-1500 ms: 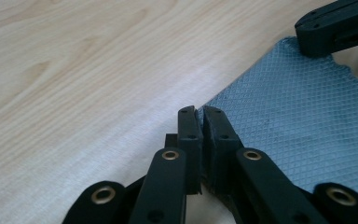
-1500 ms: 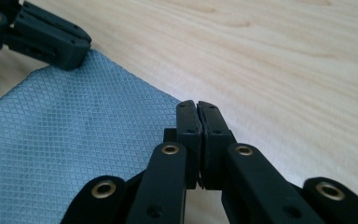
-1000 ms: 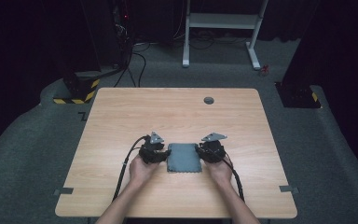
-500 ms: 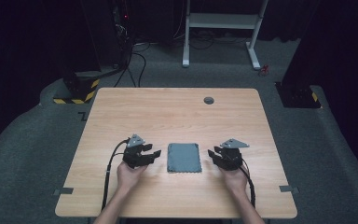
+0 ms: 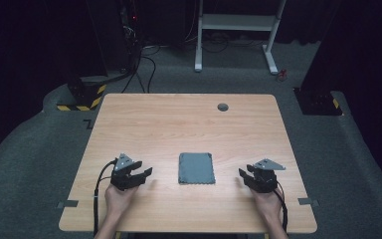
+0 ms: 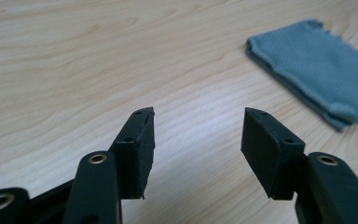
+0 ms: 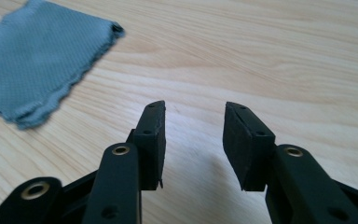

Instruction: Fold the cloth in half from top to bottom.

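Two folded layers, at least, make up the grey-blue cloth [image 5: 196, 168] that lies flat on the counter [image 5: 179, 124] between our hands, toward the near edge and well apart from either one. Our left hand-held gripper [image 5: 146, 173] sits off to the cloth's left and our right hand-held gripper [image 5: 243, 174] off to its right. Both have just been opening their jaws, and nothing lies between them; in each gripper view only bare wood shows in the gap.

We judge the cloth to be light, soft and limp: the woven, dimpled surface [image 6: 317, 70] and the wavy, slightly frayed edge [image 7: 74, 79] suggest a thin microfibre-type fabric. It should not slip much against rubbery pads, and it will not break, but it will sag and unfold if lifted by one spot.

We would take hold at the stacked edges or corners, pinching all layers together, one hand-held gripper per side, since a pinch on the flat middle would likely catch the top layer alone.
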{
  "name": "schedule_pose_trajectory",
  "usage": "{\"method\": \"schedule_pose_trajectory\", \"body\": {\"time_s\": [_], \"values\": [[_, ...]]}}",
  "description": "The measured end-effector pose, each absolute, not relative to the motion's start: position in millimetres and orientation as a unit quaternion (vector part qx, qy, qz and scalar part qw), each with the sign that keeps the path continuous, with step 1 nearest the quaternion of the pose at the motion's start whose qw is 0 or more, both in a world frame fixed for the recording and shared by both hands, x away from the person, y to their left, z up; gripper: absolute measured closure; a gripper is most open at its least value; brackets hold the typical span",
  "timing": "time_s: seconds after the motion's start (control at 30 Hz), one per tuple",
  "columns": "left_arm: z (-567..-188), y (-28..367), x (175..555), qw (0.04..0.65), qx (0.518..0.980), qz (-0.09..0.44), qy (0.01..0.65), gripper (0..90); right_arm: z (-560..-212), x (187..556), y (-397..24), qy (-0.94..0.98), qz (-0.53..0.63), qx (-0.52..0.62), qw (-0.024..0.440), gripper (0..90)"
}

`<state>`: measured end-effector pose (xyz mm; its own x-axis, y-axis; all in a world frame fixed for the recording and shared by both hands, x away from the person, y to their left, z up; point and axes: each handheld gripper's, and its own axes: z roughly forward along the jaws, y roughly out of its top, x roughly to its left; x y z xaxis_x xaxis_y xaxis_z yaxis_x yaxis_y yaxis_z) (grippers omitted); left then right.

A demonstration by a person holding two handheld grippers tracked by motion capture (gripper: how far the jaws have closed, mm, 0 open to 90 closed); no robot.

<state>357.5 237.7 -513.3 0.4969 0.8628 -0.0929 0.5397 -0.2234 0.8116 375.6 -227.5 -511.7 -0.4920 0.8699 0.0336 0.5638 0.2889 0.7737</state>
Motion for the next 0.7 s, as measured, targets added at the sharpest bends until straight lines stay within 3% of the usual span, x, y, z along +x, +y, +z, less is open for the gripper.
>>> {"method": "schedule_pose_trajectory", "body": {"time_s": [0.23,0.5,0.7], "values": [[-518.7,249.8,353.0,0.400,0.753,0.212,0.478,43.2,-520.4,368.3,-240.2,0.777,0.351,0.473,0.221,56.8],[-528.0,241.1,357.1,0.354,0.774,0.218,0.477,33.1,-522.4,368.5,-242.1,0.775,0.337,0.489,0.216,43.4],[-528.0,240.7,357.0,0.354,0.775,0.215,0.477,31.3,-522.5,368.5,-241.0,0.777,0.335,0.486,0.216,41.1]]}}
